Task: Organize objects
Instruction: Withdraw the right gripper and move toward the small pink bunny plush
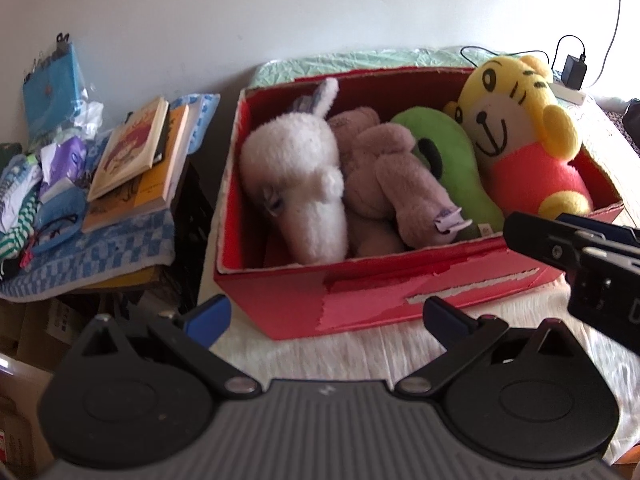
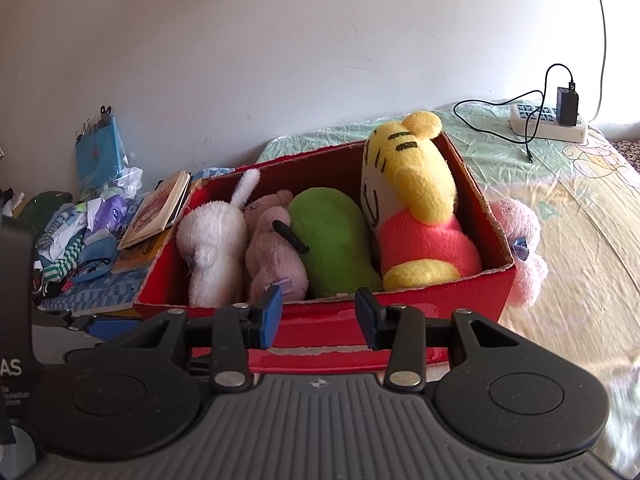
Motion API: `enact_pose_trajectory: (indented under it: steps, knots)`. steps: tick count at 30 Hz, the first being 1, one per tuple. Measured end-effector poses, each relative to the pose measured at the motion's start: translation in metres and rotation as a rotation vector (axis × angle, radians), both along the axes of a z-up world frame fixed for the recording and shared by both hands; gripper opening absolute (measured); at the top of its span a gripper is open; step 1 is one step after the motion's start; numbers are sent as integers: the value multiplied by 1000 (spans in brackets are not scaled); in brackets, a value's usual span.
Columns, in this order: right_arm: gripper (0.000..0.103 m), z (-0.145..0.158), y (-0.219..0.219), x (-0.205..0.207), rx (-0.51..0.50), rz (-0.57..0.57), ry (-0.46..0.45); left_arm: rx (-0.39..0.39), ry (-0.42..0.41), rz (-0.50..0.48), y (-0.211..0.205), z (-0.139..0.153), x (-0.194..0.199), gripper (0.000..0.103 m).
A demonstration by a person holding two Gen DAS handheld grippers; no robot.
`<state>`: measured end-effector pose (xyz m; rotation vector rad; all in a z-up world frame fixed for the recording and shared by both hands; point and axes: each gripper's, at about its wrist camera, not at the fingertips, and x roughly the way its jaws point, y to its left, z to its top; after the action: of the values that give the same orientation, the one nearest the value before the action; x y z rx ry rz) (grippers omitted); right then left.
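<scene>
Left gripper (image 1: 326, 318) gapes wide and empty; right gripper (image 2: 318, 316) stands half-open, holding nothing. Just ahead, a torn red cardboard box (image 2: 400, 344) holds fuzzy plush toys (image 2: 416, 208)

- You're facing a plain white wall (image 2: 280, 60), scuffed, daylight falling across it.
- A crinkled pale green and yellow sheet (image 2: 580, 208) is covering the surface.
- A white power strip (image 2: 548, 122) is lying by the wall, black adapter (image 2: 567, 106) plugged in, cable trailing.

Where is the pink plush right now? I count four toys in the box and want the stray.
In the right wrist view, the pink plush lies outside the red box, against its right end wall.
</scene>
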<state>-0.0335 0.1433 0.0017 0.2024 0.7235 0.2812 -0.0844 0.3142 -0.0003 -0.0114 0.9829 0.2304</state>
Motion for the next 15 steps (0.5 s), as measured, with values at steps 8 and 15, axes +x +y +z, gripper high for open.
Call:
enact_pose_trajectory:
  steps: [8, 15]
  knots:
    - [43, -6, -8, 1, -13, -32, 38, -2, 35, 5, -6, -8, 4, 102]
    - [43, -11, -17, 2, -11, -59, 63, -5, 51, -3, -12, -12, 6, 102]
